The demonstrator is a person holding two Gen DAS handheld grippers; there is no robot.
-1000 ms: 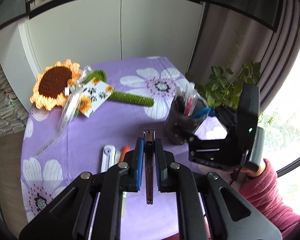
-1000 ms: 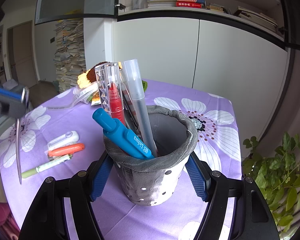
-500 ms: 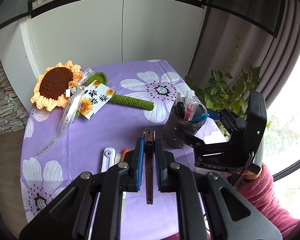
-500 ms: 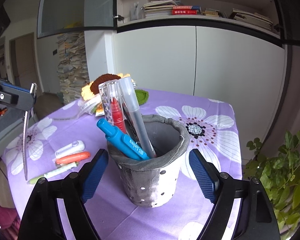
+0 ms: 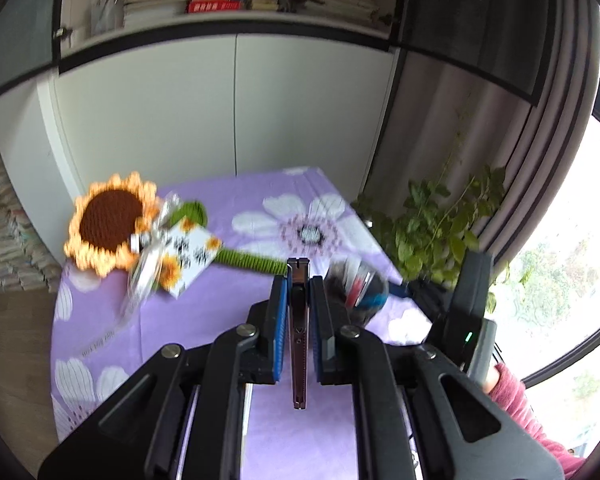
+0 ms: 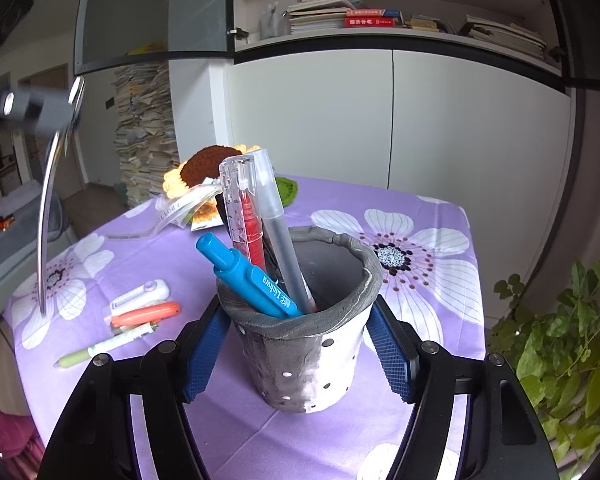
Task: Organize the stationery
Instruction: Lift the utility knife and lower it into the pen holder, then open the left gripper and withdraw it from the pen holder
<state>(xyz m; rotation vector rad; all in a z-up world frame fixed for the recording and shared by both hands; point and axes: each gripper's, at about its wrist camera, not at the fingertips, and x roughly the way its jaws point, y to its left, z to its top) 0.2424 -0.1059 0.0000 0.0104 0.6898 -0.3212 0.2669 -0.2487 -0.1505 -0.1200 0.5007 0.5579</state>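
A grey clay pen holder (image 6: 300, 356) stands on the purple flowered tablecloth (image 6: 420, 216). It holds a blue pen (image 6: 252, 280), a red pen (image 6: 246, 208) and a frosted grey pen (image 6: 276, 220). My right gripper (image 6: 300, 328) is shut on the holder, its blue pads against both sides. My left gripper (image 5: 298, 280) is shut on a thin metal ruler (image 5: 299, 344), held edge-on above the table. In the right wrist view the ruler (image 6: 46, 216) hangs at the far left. The holder (image 5: 356, 292) shows blurred just right of the left fingertips.
A white correction tape (image 6: 140, 296), an orange pen (image 6: 146, 314) and a green pen (image 6: 108, 346) lie left of the holder. A crochet sunflower (image 5: 110, 226) with a card lies at the table's far side. A leafy plant (image 5: 432, 232) stands beyond the right edge.
My left gripper has risen with the ruler, so the table looks lower and farther. The right gripper's jaws spread away from the holder half a second ago and have closed on it again.
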